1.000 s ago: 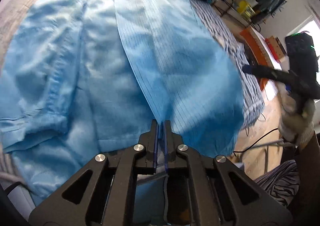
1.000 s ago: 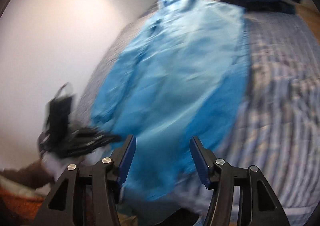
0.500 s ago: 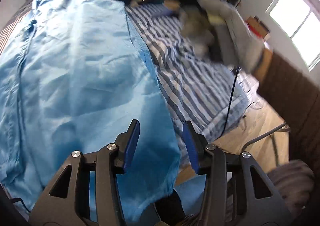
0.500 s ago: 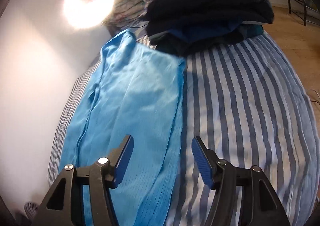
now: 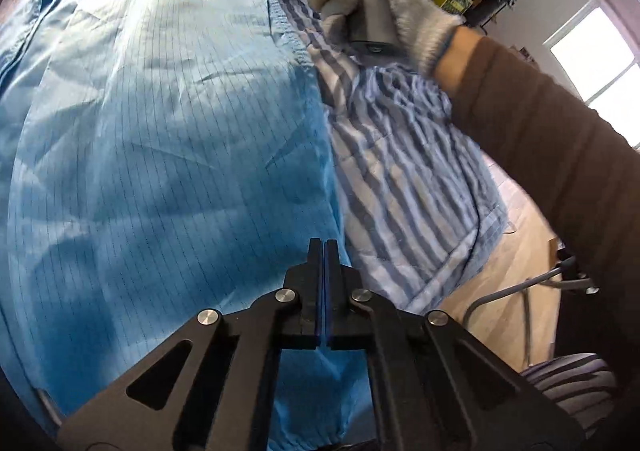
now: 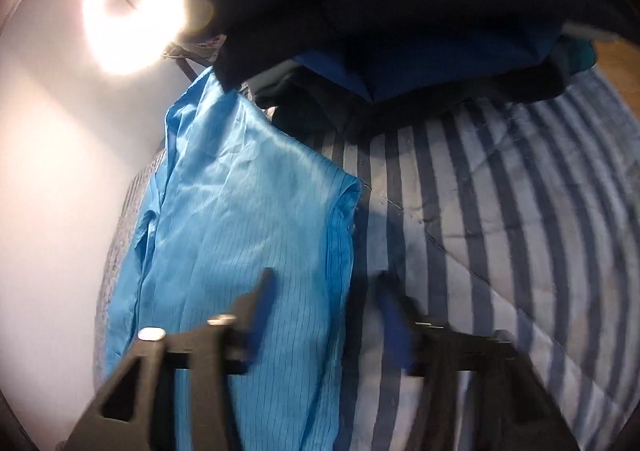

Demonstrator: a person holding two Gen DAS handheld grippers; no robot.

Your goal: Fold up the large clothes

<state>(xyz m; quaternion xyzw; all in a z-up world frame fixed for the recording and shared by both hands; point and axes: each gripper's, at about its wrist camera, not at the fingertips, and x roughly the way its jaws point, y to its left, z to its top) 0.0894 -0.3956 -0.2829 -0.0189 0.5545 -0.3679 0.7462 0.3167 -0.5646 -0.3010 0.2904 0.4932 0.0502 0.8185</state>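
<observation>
left gripper point(image 5: 324, 247): jaws pressed together at the blue garment's point(image 5: 168, 139) right edge; whether cloth is pinched, cannot tell.
right gripper point(image 6: 326, 291): blurred, jaws apart and just closing, astride the garment's edge on the striped bedding point(image 6: 500, 219).

Dark clothes pile point(image 6: 400, 11) blocks the striped bedspread's point(image 6: 520, 211) far end.
</observation>
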